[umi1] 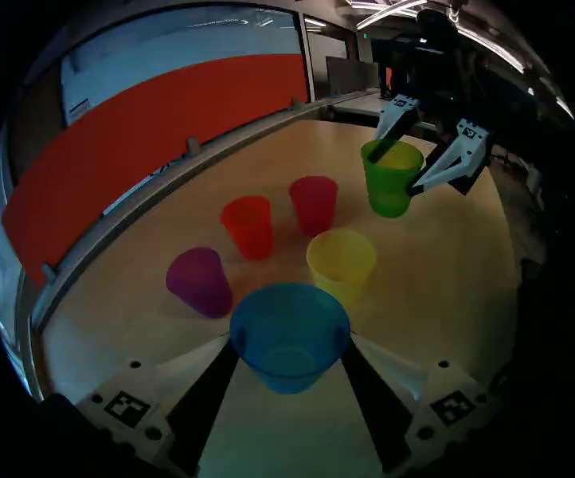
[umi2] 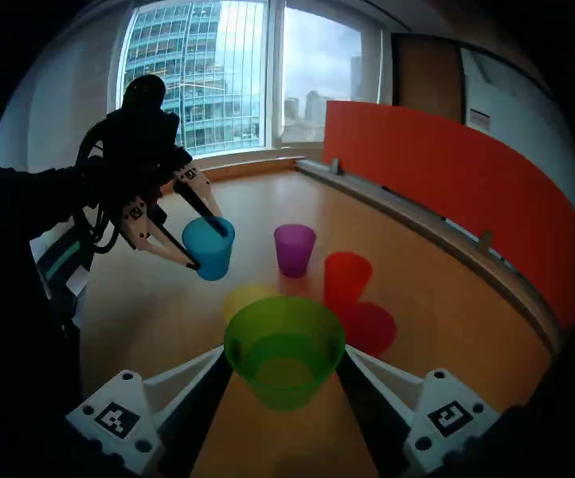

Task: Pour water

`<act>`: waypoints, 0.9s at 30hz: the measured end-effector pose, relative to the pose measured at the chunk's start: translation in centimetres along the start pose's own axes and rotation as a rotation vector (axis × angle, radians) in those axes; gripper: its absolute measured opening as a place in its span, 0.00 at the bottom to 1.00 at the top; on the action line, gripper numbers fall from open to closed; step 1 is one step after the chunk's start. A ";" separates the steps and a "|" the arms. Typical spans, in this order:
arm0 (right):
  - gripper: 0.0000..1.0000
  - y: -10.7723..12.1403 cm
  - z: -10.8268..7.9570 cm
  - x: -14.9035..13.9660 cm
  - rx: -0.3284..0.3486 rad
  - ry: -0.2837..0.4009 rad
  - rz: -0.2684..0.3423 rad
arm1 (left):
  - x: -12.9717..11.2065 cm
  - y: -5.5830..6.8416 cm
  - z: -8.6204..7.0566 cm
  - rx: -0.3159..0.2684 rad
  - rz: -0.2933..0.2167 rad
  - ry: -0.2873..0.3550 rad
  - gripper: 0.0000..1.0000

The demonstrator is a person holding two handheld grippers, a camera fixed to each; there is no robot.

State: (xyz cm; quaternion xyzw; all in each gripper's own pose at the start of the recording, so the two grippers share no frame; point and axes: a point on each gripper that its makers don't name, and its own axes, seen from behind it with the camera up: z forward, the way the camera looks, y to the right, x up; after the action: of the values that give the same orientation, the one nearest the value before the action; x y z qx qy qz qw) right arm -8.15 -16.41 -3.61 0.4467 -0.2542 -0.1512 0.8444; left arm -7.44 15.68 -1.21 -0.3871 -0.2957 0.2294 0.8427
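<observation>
My left gripper (umi1: 290,350) is shut on a blue cup (umi1: 290,327), held upright close to the camera. Beyond it on the wooden table (umi1: 455,279) stand a purple cup (umi1: 200,280), an orange cup (umi1: 249,225), a crimson cup (umi1: 314,203) and a yellow cup (umi1: 341,263). Farther off, my right gripper (umi1: 391,171) is shut on a green cup (umi1: 389,187). In the right gripper view the green cup (umi2: 285,350) sits between the right gripper (umi2: 285,358) fingers, and the left gripper (umi2: 208,248) holds the blue cup (umi2: 208,253) upright. Whether either cup holds water I cannot tell.
An orange wall panel (umi1: 152,135) with a ledge runs along the table's far side. A person's dark sleeve (umi2: 56,199) holds the left gripper in front of a bright window (umi2: 232,72). The purple (umi2: 295,248), orange (umi2: 346,277), crimson (umi2: 369,328) and yellow (umi2: 241,299) cups cluster mid-table.
</observation>
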 end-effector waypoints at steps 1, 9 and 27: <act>0.89 0.0 0.1 -0.2 0.001 -0.006 0.000 | -0.2 0.1 0.2 -0.004 0.001 -0.007 0.86; 0.89 0.0 0.7 -1.6 0.009 -0.060 -0.007 | -1.3 1.0 1.4 -0.042 0.007 -0.063 0.86; 0.89 0.2 2.1 -3.6 0.025 -0.124 -0.008 | -2.6 2.1 3.6 -0.094 -0.008 -0.105 0.86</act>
State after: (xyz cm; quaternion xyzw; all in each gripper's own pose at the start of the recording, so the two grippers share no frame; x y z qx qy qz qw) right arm -12.28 -15.98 -3.57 0.4479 -0.3062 -0.1788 0.8207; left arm -12.04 17.17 -1.82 -0.4124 -0.3512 0.2318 0.8079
